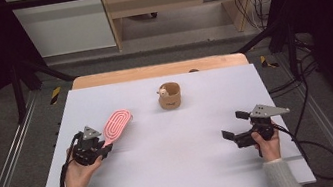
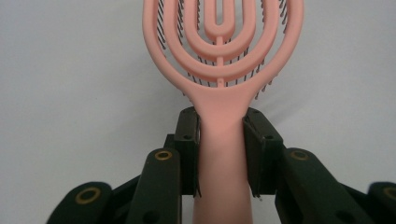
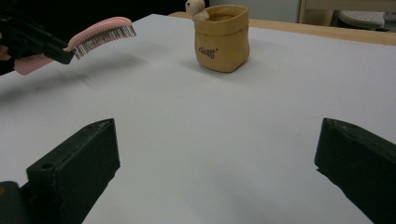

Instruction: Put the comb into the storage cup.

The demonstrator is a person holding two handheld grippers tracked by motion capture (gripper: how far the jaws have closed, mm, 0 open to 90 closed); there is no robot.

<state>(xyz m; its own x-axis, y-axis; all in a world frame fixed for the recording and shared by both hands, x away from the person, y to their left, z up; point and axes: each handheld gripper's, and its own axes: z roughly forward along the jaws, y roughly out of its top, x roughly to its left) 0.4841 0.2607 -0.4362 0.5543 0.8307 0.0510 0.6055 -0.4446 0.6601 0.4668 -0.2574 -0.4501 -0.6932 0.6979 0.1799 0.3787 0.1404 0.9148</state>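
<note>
Left claw (image 2: pixel 219 154) clamped on pink brush (image 2: pixel 223 70) handle; right claw (image 3: pixel 219 172) apart; tan pouch (image 1: pixel 170 96) holds small figure (image 1: pixel 162 92).

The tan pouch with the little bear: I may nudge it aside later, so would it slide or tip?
The tan pouch looks soft-walled, with a wide flat base, so it would probably slide rather than tip. It seems light and may buckle where pushed. The small bear perched at its rim could shift.

Your grippers, left (image 1: pixel 104 149) and right (image 1: pixel 234 125), are black with brass-ringed screws, grey triangular top plates and trailing black cables; your sleeves (image 1: pixel 283 178) are light grey knit.
</note>
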